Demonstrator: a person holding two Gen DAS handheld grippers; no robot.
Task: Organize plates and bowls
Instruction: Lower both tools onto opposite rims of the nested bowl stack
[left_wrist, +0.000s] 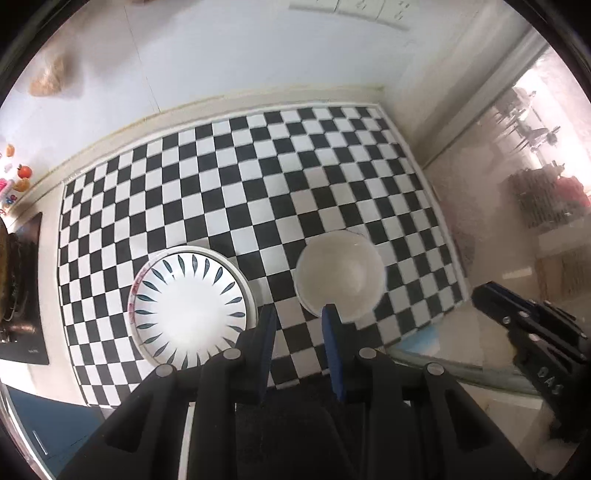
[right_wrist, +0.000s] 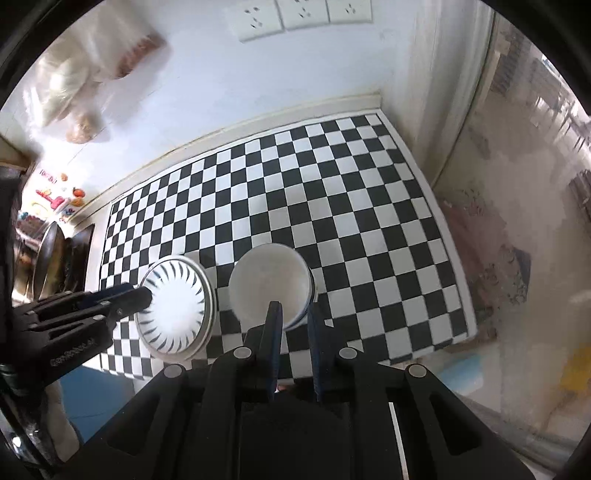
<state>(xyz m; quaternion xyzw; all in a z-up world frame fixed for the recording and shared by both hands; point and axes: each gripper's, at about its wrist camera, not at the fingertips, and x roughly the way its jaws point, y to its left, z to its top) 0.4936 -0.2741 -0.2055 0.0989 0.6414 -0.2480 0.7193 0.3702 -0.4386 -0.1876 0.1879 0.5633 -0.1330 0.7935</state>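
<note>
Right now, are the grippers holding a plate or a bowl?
No, nothing is held. The left gripper and right gripper are both shut and empty, above the plate and bowl.

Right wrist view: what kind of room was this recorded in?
Most likely a home kitchen. A checkered mat covers a counter against a white wall with a row of wall sockets; a leaf-patterned plate and a white bowl sit on it, and bagged food hangs nearby.
</note>
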